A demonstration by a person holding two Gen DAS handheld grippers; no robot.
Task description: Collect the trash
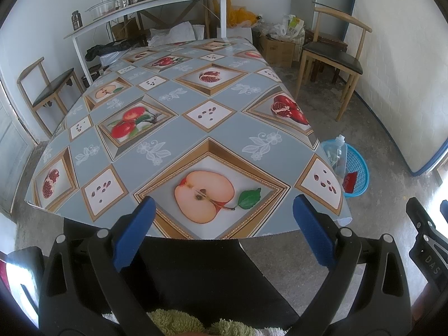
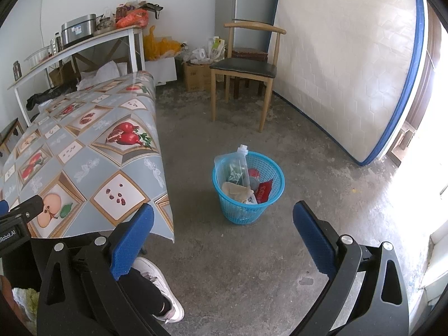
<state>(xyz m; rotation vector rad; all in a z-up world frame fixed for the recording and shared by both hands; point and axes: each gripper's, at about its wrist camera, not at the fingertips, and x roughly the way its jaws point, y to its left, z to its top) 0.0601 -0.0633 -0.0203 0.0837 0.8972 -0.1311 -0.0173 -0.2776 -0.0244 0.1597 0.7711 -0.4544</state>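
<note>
- A white quilted mattress with blue piping [image 2: 350,64] leans upright against the right-hand wall.
- A long table under a glossy grey-blue oilcloth printed with apples and pomegranates [image 1: 179,117] fills the left wrist view; nothing lies on its top.
- A wooden chair with a dark padded seat [image 2: 243,67] stands on the concrete floor beyond the table's far right corner.
- A round blue plastic mesh basket [image 2: 268,193] sits on the floor just off the table's right edge, near its front corner.
- The trash lies inside that basket: a clear plastic pouch with a white cap [image 2: 240,159], a red wrapper [image 2: 263,191] and crumpled brown paper [image 2: 233,190].
- The left gripper [image 1: 224,215] hangs over the table's near edge, blue pads spread wide, holding nothing.
- The right gripper [image 2: 224,221] hangs above the floor facing the basket, its pads likewise wide apart and empty.
</note>
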